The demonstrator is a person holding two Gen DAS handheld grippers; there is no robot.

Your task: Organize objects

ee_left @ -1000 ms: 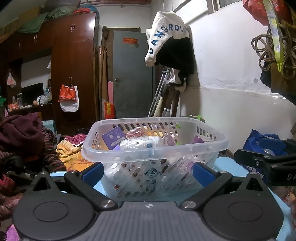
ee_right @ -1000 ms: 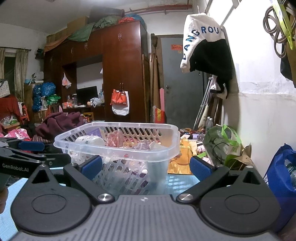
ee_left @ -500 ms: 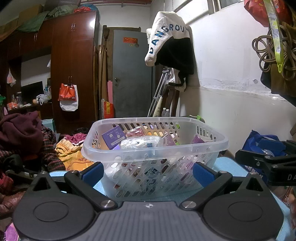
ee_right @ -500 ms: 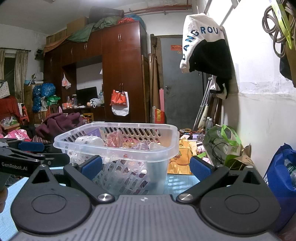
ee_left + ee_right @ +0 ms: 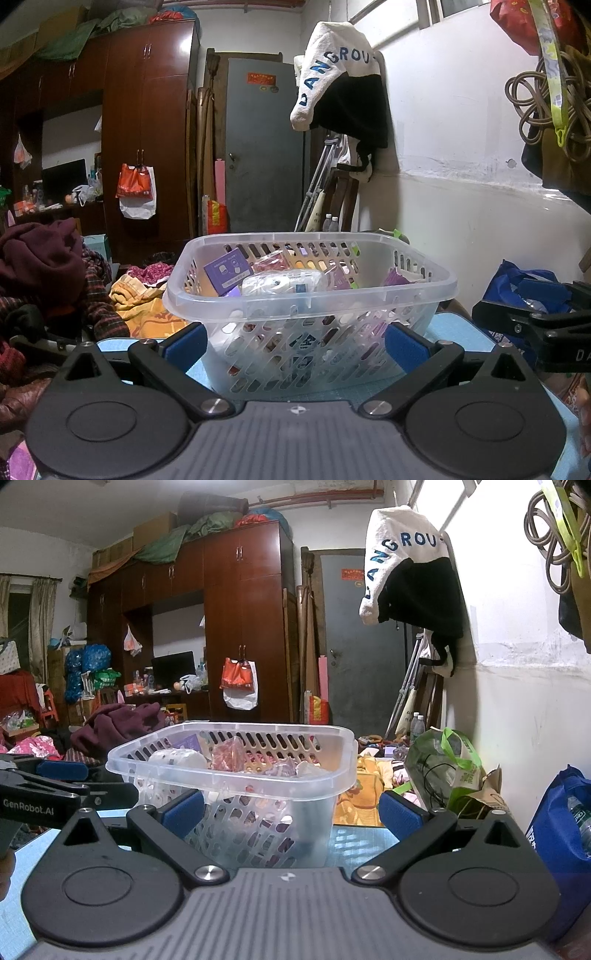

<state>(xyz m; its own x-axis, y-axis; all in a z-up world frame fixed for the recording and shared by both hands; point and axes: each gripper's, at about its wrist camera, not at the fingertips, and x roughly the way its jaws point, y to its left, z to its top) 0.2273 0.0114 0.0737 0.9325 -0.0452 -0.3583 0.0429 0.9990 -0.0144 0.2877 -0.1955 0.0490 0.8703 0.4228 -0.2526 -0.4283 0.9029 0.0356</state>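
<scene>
A clear perforated plastic basket (image 5: 406, 295) (image 5: 317, 775) stands on a light blue table (image 5: 458, 328) (image 5: 354, 843). Inside lie a purple box (image 5: 227, 271), a white roll (image 5: 284, 282) (image 5: 179, 758), a pink packet (image 5: 227, 753) and other small packets. My left gripper (image 5: 295, 345) is open just short of the basket's near wall, holding nothing. My right gripper (image 5: 291, 812) is open too, facing the basket's right corner, empty. Each gripper shows at the edge of the other's view: the right one (image 5: 535, 325), the left one (image 5: 44, 786).
A white wall (image 5: 461, 221) runs along the right with hung clothes (image 5: 343, 85) and coiled cord (image 5: 535, 103). A blue bag (image 5: 565, 834) and a green bag (image 5: 447, 771) sit by the wall. Piled clothes (image 5: 40, 266) lie left. A wardrobe (image 5: 240, 627) and grey door (image 5: 262, 147) stand behind.
</scene>
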